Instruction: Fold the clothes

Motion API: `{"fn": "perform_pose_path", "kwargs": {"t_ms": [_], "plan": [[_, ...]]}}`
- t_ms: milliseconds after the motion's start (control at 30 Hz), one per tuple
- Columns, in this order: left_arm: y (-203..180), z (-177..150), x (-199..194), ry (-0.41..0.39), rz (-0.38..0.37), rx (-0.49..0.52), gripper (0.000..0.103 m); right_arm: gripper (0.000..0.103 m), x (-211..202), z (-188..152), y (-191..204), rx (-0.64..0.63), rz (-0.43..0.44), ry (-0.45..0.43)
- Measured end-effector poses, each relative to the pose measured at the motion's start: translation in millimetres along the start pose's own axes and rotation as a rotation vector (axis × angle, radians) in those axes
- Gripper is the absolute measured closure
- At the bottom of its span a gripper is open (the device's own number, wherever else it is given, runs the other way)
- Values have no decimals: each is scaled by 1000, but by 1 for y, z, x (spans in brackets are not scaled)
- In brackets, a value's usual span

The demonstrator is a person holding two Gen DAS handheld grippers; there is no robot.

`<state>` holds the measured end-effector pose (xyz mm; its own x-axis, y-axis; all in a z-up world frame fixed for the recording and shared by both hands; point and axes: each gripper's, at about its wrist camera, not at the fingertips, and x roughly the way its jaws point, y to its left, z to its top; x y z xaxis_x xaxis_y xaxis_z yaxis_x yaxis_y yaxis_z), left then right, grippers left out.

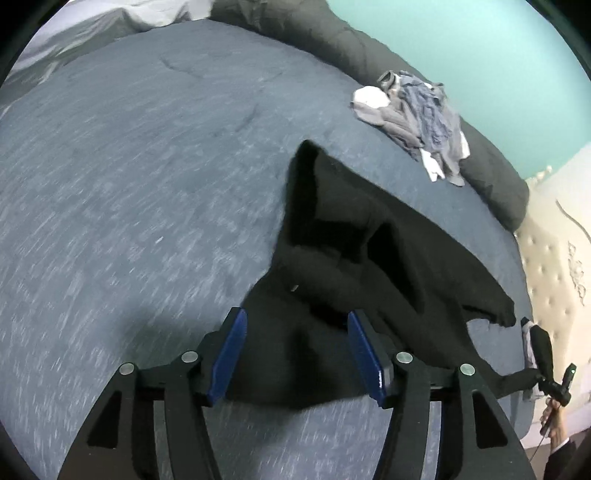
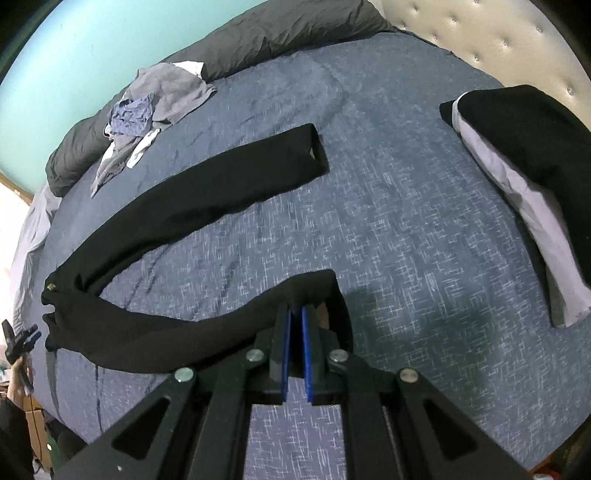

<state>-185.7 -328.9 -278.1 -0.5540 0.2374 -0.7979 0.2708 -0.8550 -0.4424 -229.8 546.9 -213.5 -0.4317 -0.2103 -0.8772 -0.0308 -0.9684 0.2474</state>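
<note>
Black trousers (image 1: 351, 236) lie on the blue bedspread (image 1: 129, 166). My left gripper (image 1: 295, 317) stands open over their waist end; the cloth lies between the blue pads (image 1: 229, 354), which do not press on it. In the right wrist view the trousers (image 2: 184, 199) form a curve, with one leg stretched flat toward the far middle. My right gripper (image 2: 295, 310) is shut on the cuff end of the near leg, which bunches over its tips. The left gripper (image 2: 22, 338) shows small at that view's left edge, held in a person's hand.
A loose pile of grey, blue and white clothes (image 1: 417, 110) (image 2: 147, 99) sits by the dark grey bolster (image 2: 277, 29). A folded stack of black and white garments (image 2: 517, 147) lies at the right near the tufted headboard (image 2: 480, 37).
</note>
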Motion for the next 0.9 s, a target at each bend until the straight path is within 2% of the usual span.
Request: {"fn": "perform_pose_path", "kwargs": {"t_ms": [200, 333, 433, 533, 567, 600, 667, 700, 900], "plan": [[3, 16, 24, 14, 41, 11, 35, 98, 5, 0, -4, 4, -12, 16], [6, 23, 33, 13, 24, 16, 35, 98, 10, 2, -2, -5, -19, 28], [2, 24, 37, 26, 18, 59, 36, 98, 14, 2, -1, -6, -23, 34], [-5, 22, 35, 17, 9, 96, 49, 98, 15, 2, -1, -4, -25, 36], [-6, 21, 33, 16, 4, 102, 60, 97, 16, 1, -1, -5, -27, 38], [-7, 20, 31, 16, -2, 107, 79, 97, 16, 1, 0, -7, -28, 39], [-10, 19, 25, 15, -12, 120, 86, 98, 15, 1, 1, -9, -23, 36], [-12, 17, 21, 12, -15, 128, 94, 97, 13, 1, 1, -9, -20, 34], [-19, 9, -14, -17, -60, 145, 97, 97, -1, 1, 4, -11, 3, 11]]}}
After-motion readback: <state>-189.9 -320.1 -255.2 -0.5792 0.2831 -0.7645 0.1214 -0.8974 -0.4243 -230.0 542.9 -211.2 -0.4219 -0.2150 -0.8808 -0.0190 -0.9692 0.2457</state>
